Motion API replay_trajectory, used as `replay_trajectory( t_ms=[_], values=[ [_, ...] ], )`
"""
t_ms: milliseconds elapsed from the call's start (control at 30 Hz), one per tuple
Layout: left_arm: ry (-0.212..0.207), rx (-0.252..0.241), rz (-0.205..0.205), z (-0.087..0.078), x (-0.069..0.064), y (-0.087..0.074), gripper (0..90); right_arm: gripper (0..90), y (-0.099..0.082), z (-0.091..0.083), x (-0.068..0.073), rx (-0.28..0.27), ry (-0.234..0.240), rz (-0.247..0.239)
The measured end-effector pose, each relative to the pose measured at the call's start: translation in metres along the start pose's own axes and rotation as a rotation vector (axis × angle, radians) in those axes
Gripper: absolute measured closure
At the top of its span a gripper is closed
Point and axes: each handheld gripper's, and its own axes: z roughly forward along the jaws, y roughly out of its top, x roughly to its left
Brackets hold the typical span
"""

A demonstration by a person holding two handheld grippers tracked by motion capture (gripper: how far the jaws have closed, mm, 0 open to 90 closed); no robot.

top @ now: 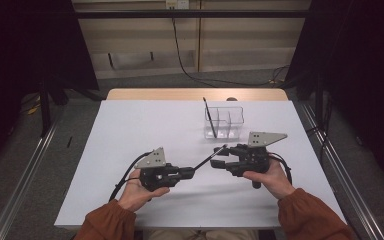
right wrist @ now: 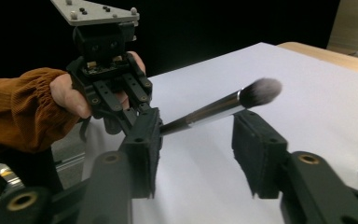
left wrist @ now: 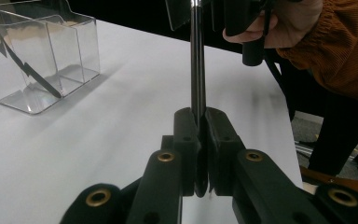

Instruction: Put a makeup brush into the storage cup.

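Where the white bench (top: 130, 150) runs toward its far edge stands a clear plastic organiser (top: 224, 121) with several compartments; one dark, slim stick-like item (top: 209, 116) leans in its left compartment, and I can't quite make out what it is from here. Nearer the person, the left gripper (top: 192, 172) has its jaws clamped tight on the handle end of a makeup brush (top: 211, 156), a thin dark-and-silver shaft that slants up and away toward the right gripper (top: 219, 159). In the left gripper view the shaft (left wrist: 197, 60) rises straight out from between the pressed-together jaws. The right gripper's jaws stand partly apart, on either side of the brush. In the right gripper view the silver ferrule and the fluffy bristle head (right wrist: 260, 91) lie in the gap between those jaws, clear of the pad on that view's right; whether the other pad touches the shaft I can't tell.
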Motion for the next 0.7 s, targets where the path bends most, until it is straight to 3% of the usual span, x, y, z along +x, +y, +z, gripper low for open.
replay_trajectory(
  t_ms=[300,700],
  values=[
    [-0.015,0.017,0.004,0.0049,-0.0026,-0.0036,84.2,73.6,0.0002,-0.0021,-0.0016,-0.012,0.021,0.014],
    [-0.017,0.044,0.026,0.0081,-0.0025,-0.0057,84.0,80.9,0.0005,0.0001,-0.0017,-0.019,0.086,0.046]
  ],
)
